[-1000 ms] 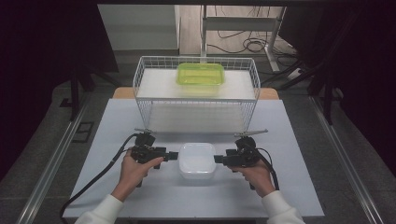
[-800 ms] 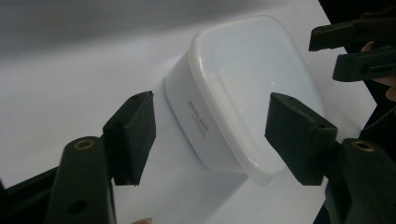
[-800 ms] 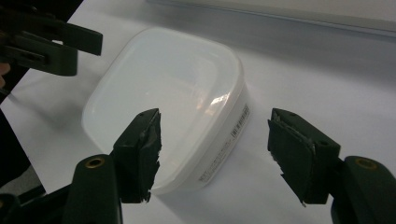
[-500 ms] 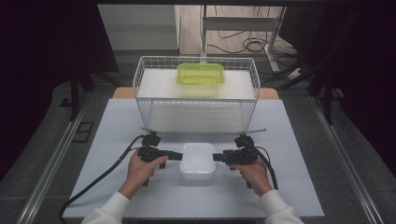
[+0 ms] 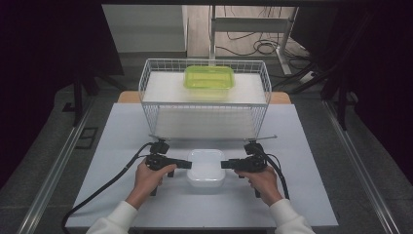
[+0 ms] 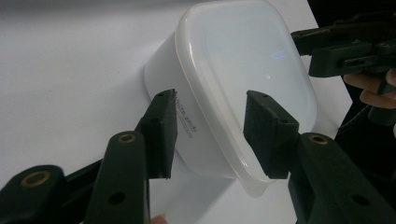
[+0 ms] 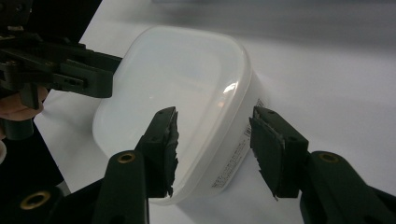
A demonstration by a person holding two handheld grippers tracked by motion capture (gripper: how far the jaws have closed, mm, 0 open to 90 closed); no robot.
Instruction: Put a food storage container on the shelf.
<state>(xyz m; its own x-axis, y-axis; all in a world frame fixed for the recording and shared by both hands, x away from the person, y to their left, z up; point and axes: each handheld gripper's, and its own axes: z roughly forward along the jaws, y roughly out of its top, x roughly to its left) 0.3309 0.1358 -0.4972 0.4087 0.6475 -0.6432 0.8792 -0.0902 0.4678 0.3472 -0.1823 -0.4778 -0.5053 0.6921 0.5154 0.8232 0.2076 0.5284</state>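
On the white table (image 5: 122,146), in front of the wire basket (image 5: 204,105) with its green container (image 5: 208,78), the white lidded box (image 5: 206,167) sits between both hands. Since a second ago the left gripper (image 5: 187,164) and right gripper (image 5: 225,165) have closed in on its ends; jaws gaping wide, nothing gripped, each straddling the box's rim – a two-sided pinch looks imminent

I bring both hands back toward me and the white container (image 5: 206,168) comes along, sitting nearer the table's (image 5: 122,126) front edge than a second ago. My left gripper (image 5: 184,164) and right gripper (image 5: 227,165) slide down with it, each at one short end, jaws apart around the rim, and the gap to the wire basket (image 5: 204,105) widens.
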